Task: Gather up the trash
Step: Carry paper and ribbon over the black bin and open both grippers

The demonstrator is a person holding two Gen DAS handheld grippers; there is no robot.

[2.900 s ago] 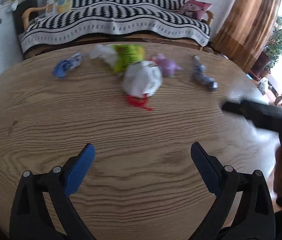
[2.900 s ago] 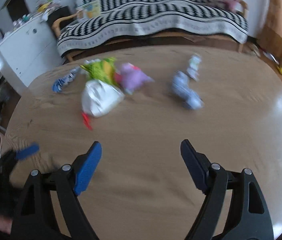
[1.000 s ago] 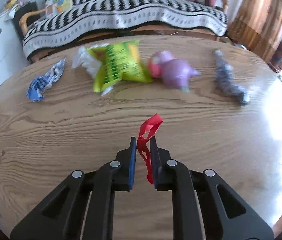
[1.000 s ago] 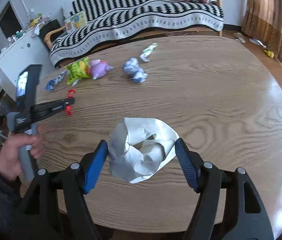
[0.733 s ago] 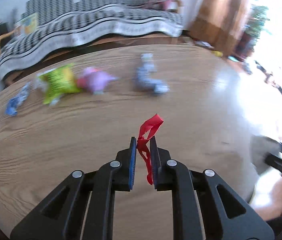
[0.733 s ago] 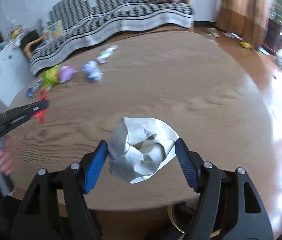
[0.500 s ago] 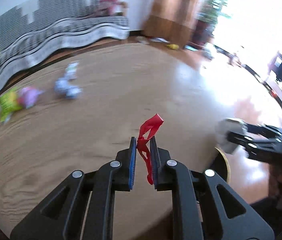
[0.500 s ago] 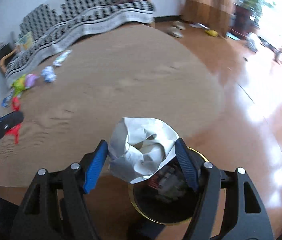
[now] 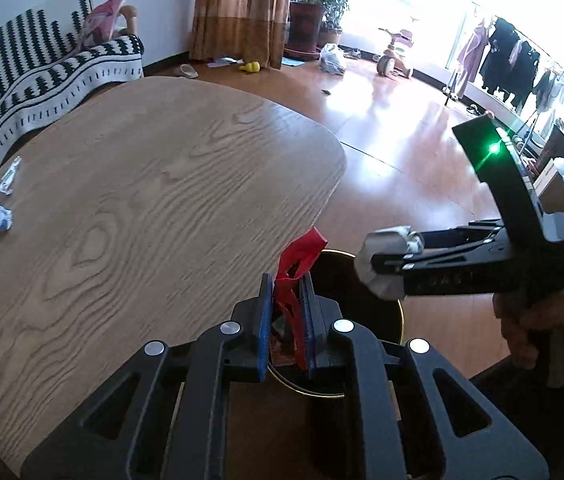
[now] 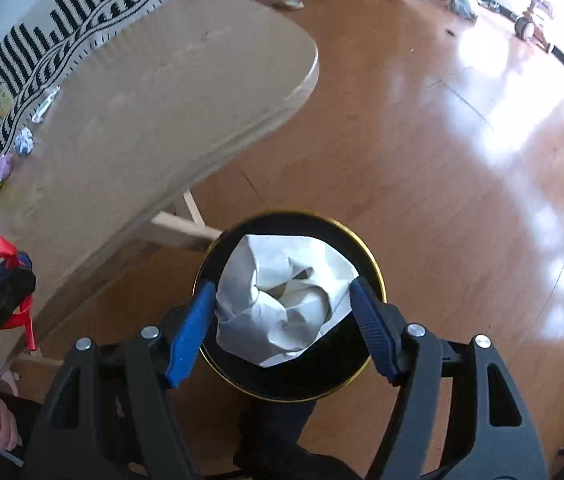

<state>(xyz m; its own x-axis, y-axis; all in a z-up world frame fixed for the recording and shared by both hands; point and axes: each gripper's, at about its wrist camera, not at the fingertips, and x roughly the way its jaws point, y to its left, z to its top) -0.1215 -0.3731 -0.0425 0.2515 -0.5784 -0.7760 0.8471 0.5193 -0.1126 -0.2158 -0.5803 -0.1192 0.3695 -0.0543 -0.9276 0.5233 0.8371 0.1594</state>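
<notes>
Right wrist view: right gripper [image 10: 284, 312] clamps crumpled white paper [image 10: 282, 300] above round black gold-rimmed bin [image 10: 366, 256]; left gripper [image 9: 287, 320] pinches red plastic strip [image 9: 300, 256].

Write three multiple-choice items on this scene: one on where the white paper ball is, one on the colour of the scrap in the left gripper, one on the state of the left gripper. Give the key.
1. Where is the crumpled white paper?
A. On the table
B. In the right gripper, over the black bin
C. On the sofa

2. What colour is the scrap held by the left gripper?
A. Red
B. Green
C. Purple

3. How is the left gripper?
A. Wide open, empty
B. Shut on the scrap
C. Out of view

Key: 1 B, the paper sits between the blue pads above the bin's mouth. 2 A, the strip is bright red. 3 B, the pads press on the strip.
</notes>
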